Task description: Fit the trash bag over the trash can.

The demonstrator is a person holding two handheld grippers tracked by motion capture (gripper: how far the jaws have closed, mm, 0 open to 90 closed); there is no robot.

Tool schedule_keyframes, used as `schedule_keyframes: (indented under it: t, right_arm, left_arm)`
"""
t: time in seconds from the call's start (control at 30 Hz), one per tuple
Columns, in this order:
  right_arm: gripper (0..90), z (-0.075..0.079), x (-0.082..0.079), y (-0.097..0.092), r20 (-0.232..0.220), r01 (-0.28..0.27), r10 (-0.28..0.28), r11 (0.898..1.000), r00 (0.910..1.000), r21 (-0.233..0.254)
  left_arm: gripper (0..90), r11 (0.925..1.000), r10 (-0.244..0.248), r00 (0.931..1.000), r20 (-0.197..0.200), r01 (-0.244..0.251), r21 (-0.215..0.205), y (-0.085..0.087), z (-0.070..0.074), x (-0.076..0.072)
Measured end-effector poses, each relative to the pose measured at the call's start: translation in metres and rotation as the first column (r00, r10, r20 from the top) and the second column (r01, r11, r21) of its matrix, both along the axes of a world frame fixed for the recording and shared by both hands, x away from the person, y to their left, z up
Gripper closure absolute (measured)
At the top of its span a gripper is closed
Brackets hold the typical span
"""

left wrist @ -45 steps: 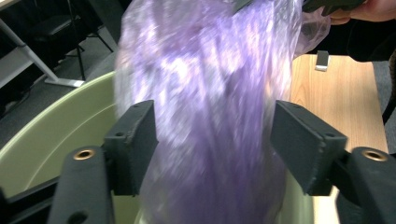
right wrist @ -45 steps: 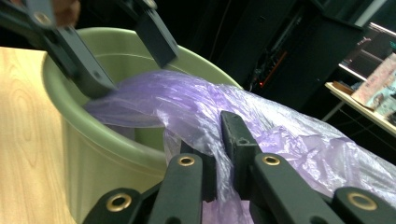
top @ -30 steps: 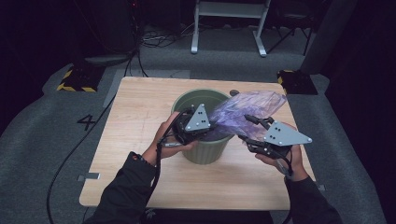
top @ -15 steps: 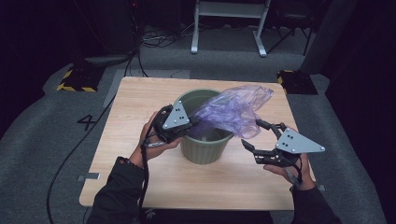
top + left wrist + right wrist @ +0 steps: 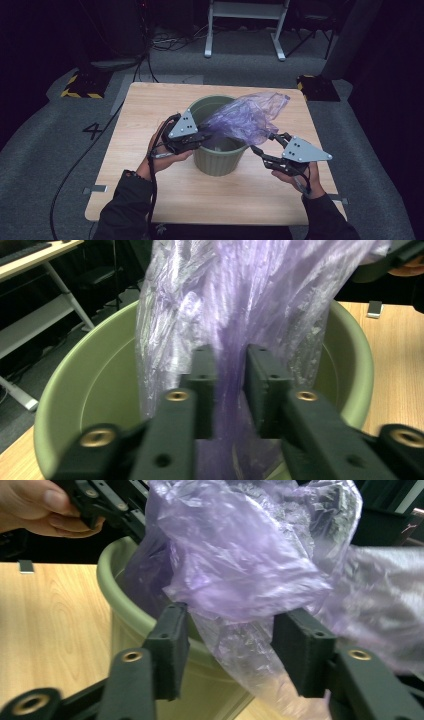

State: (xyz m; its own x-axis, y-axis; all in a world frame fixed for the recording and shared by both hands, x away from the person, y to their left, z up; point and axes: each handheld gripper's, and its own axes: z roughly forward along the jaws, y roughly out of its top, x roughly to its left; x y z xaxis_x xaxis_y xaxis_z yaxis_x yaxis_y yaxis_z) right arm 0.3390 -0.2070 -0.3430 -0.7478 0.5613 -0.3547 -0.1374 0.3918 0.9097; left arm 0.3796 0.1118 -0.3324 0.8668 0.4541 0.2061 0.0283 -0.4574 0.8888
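High view: purple bag (image 5: 247, 119) drapes over green bin (image 5: 218, 160); left hand-held gripper (image 5: 204, 136), just easing open, straddles a fold; right hand-held gripper (image 5: 260, 152), half-open and closing, should pinch the hem firmly.

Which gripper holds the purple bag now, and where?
Neither firmly: bag film lies between left gripper fingers, just opening; right gripper fingers straddle its lower fold, closing.

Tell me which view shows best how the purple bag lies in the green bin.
The high view: the purple bag runs from inside the green bin out over its right rim. The left gripper view shows it hanging into the bin; the right gripper view shows its bunched outer part.
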Motion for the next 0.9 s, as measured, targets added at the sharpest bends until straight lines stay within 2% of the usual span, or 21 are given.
schedule_keyframes:
  t: [0.03,0.1,0.23,0.3,0.4,0.43,0.5,0.57,0.63,0.77,0.9]
  right_arm:
    - [56.5,0.001,0.000,0.001,0.005,0.001,-0.001,1.000,1.0000,-0.006]
    - [62.8,0.002,0.001,0.003,0.008,-0.008,0.008,1.000,0.9999,-0.015]
    - [77.2,0.003,0.000,0.006,0.020,-0.036,0.037,0.999,0.9991,-0.038]
    - [84.0,0.005,0.000,0.007,0.022,-0.052,0.053,0.998,0.9983,-0.043]
    - [89.8,0.005,-0.002,0.009,0.026,-0.067,0.069,0.996,0.9973,-0.064]
    - [90.0,0.006,-0.002,0.010,0.027,-0.072,0.074,0.995,0.9969,-0.067]
    - [90.0,0.006,-0.004,0.010,0.023,-0.076,0.078,0.995,0.9967,-0.066]
    - [90.0,0.006,-0.007,0.010,0.023,-0.085,0.086,0.995,0.9960,-0.060]
    - [90.0,0.006,-0.011,0.008,0.018,-0.097,0.098,0.994,0.9951,-0.048]
    - [90.0,0.002,-0.020,0.006,0.013,-0.116,0.117,0.992,0.9930,-0.044]
    - [90.0,-0.006,-0.024,0.006,-0.006,-0.132,0.132,0.991,0.9912,-0.033]
  left_arm:
    - [64.3,0.9999,-0.012,0.9999,0.003,0.012,-0.001,0.000,0.001,-0.001]
    - [53.7,1.0000,0.001,1.0000,0.004,-0.001,0.001,-0.003,0.004,-0.002]
    - [32.8,0.9996,0.008,0.9996,-0.025,-0.008,-0.027,-0.009,0.011,-0.001]
    - [27.3,0.9994,-0.001,0.9996,-0.029,0.000,-0.036,-0.013,0.015,-0.001]
    - [26.0,0.9996,-0.005,0.9998,-0.020,0.004,-0.029,-0.022,0.020,-0.002]
    - [28.3,0.9996,-0.009,0.9998,-0.018,0.008,-0.025,-0.025,0.021,-0.002]
    - [44.7,1.0000,0.006,1.0000,0.001,-0.006,0.002,-0.029,0.023,-0.003]
    - [61.1,0.9994,-0.024,0.9995,0.021,0.024,0.025,-0.030,0.024,-0.004]
    - [71.6,0.9989,-0.034,0.9988,0.037,0.032,0.033,-0.027,0.023,-0.006]
    - [77.4,0.9992,-0.037,0.9988,0.033,0.036,0.019,-0.017,0.020,-0.009]
    - [74.6,0.9997,-0.020,0.9996,0.021,0.020,-0.016,-0.005,0.015,-0.015]
